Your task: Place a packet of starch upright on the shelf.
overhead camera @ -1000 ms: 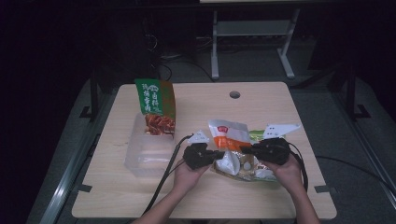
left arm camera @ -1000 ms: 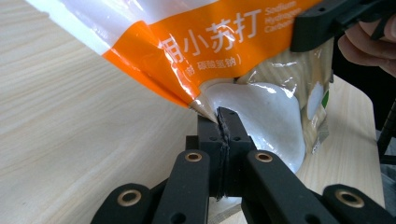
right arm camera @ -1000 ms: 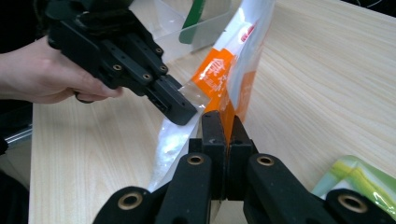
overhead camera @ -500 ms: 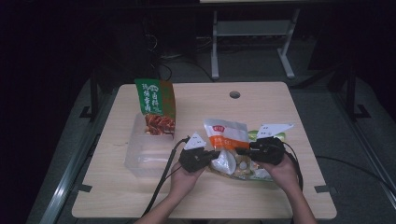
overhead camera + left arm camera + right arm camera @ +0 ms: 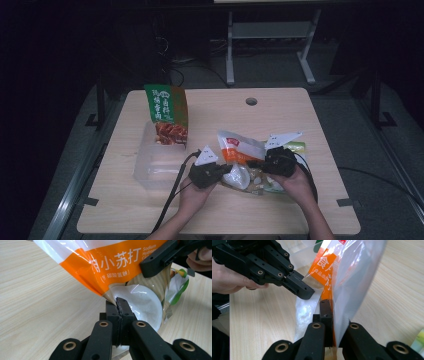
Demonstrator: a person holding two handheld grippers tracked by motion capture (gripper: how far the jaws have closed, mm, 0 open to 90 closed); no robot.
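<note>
Orange-and-white plastic pouch [image 5: 239, 149] of white powder, held above the wooden table [image 5: 120, 210] near its front edge, between the two grippers. Its long axis runs roughly front to back, printed top pointing away from the person and slightly up, the powder-filled bottom sagging toward them.

Left gripper [image 5: 120, 305]: jaws clenched on the pouch's lower edge, film pinched between the pads. Right gripper [image 5: 326, 305]: jaws have just been closing and now clamp an edge of the same pouch, film between them.

Under the pouch, a pile of other packets [image 5: 260, 181], partly covered; count unclear, one shows a green end [image 5: 296, 146]. Printing on the pouch is cut off in both gripper views.

Counted: two grippers, one held pouch, one clear plastic box [image 5: 150, 167] at the left, one green snack bag [image 5: 166, 114] standing at the box's far end.
</note>
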